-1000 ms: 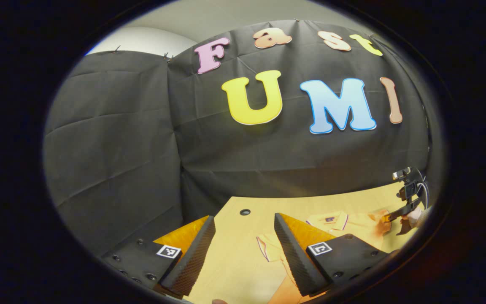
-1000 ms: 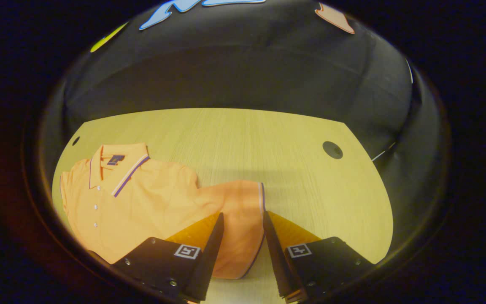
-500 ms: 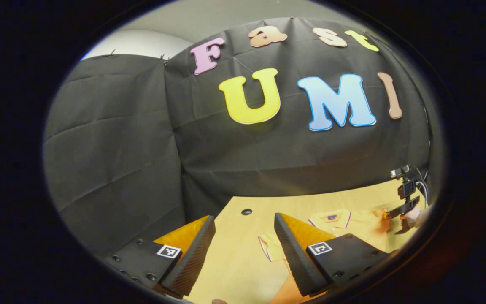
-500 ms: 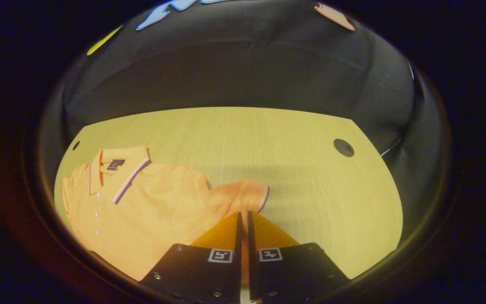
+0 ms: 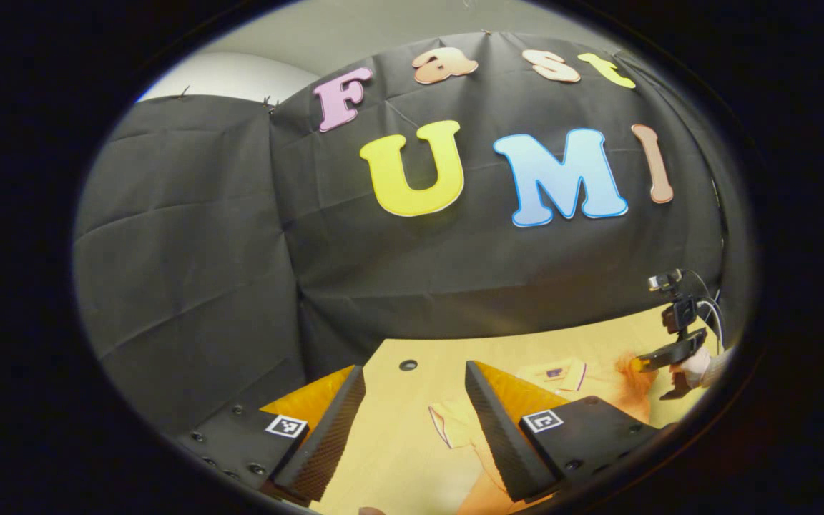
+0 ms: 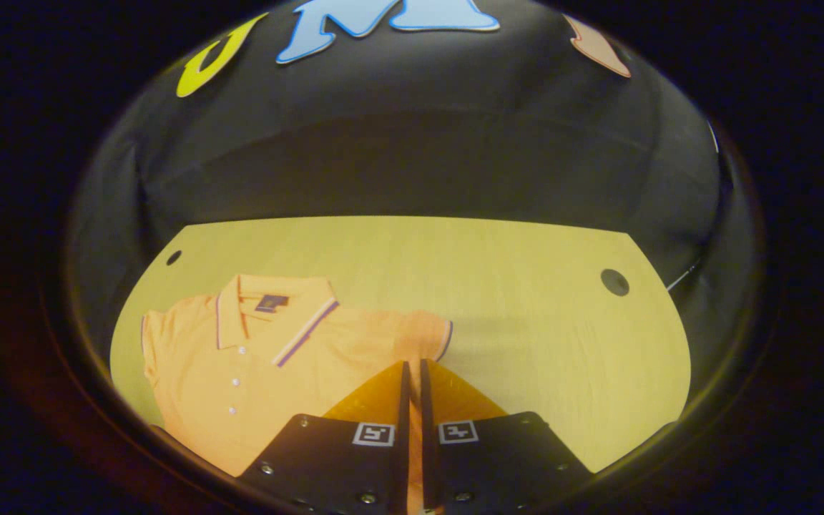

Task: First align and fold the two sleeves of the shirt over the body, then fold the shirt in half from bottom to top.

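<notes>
Pinching soft orange shirt sleeve

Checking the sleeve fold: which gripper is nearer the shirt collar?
Right. The right gripper is shut on a sleeve just beside the collar; the left gripper hangs open above the other sleeve, farther off.

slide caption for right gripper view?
Right gripper shut on the sleeve of an orange polo shirt on a light wooden table.

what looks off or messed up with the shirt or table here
Nothing damaged or spilled. The orange polo shirt lies flat on the table, collar neat. Its one sleeve is lifted, pinched in the right claw, as a fold needs. The left claw hangs open above the other sleeve.
</notes>
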